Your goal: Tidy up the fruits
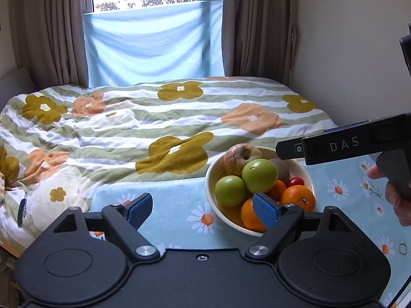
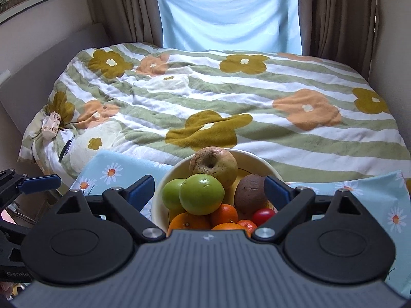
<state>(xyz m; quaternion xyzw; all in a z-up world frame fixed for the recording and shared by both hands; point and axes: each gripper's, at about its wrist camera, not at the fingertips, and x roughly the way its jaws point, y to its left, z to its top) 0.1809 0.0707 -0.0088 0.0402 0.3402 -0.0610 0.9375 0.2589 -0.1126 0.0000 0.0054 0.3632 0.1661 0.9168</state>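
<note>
A cream bowl (image 1: 209,179) full of fruit stands on a daisy-print cloth. It holds a wrinkled brownish apple (image 1: 240,157), two green apples (image 1: 259,175), oranges (image 1: 298,197), a small red tomato (image 1: 295,181) and a dark brown fruit (image 1: 281,169). My left gripper (image 1: 203,208) is open and empty, just left of the bowl, its right pad over the near rim. In the right wrist view my right gripper (image 2: 208,189) stands wide open above the bowl (image 2: 257,157), its fingers either side of the pile, pressing on nothing. The front green apple (image 2: 201,193) lies between them.
The light blue daisy cloth (image 1: 179,205) covers the table. Behind it is a bed with a flowered striped quilt (image 1: 154,118), a pen (image 1: 21,209) and a small packet (image 2: 51,125) on it. Curtains and a window close the back. A hand (image 1: 395,197) holds the right gripper's handle.
</note>
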